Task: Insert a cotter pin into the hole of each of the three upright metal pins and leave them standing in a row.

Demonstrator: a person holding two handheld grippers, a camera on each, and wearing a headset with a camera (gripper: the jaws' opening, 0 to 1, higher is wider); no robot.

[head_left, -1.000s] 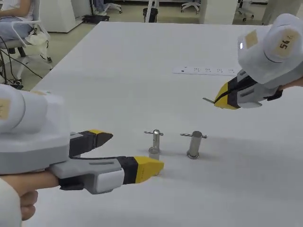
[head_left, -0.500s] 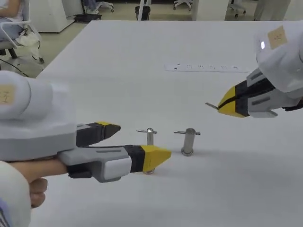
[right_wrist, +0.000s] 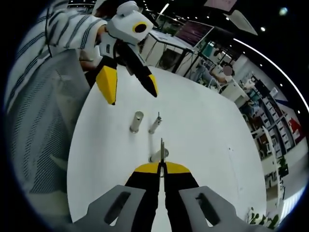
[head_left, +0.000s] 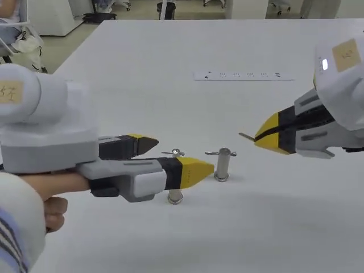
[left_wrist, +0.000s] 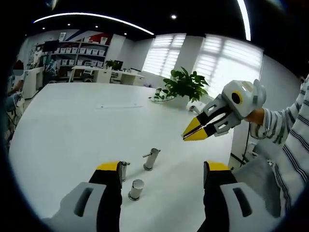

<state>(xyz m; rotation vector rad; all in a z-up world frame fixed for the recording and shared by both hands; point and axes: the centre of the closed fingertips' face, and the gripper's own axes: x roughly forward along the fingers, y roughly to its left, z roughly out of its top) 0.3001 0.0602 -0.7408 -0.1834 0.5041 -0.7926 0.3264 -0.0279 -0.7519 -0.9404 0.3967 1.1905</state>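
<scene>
Three upright metal pins stand on the white table (head_left: 170, 74). The right pin (head_left: 222, 165) and the middle pin (head_left: 177, 152) each carry a cotter pin across the top. The near pin (head_left: 174, 197) shows just its base below my left gripper's lower jaw; in the left gripper view its top (left_wrist: 136, 189) is bare. My left gripper (head_left: 179, 154) is open, with the middle and near pins around its jaws. My right gripper (head_left: 256, 138) hovers right of the row, shut on a cotter pin (head_left: 245, 136) that sticks out of its tip (right_wrist: 161, 150).
A white power strip (head_left: 243, 75) lies flat further back on the table. A potted plant (left_wrist: 186, 86) stands at the table's far end in the left gripper view. Office desks and chairs lie beyond the table's edges.
My left gripper has pushed forward to the right, and its lower jaw now covers the near pin. My right gripper, still holding the cotter pin, has come lower towards the row. The head camera has shifted.
</scene>
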